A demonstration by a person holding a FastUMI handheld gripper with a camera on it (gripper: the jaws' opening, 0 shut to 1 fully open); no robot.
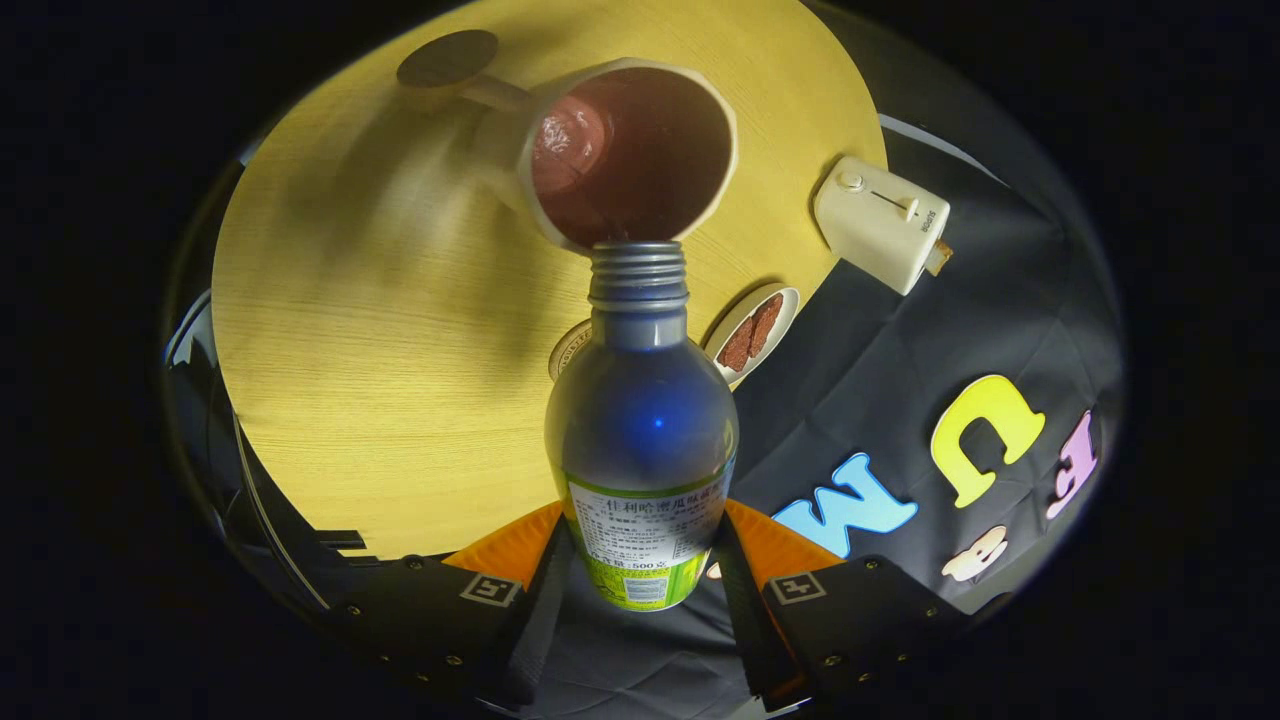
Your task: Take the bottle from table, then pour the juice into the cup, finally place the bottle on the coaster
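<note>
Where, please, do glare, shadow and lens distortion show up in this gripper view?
Gripper view: a bright glint sits on the bottle, held in the gripper; another glare patch lies inside the cup. The cup casts a broad soft shadow on the table. Fisheye distortion bows the table's edge and the toaster.

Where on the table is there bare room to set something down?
Open wood beside the cup, away from the toaster. Crowded between toaster, plate and coaster, beyond the bottle the tongs grip.
</note>
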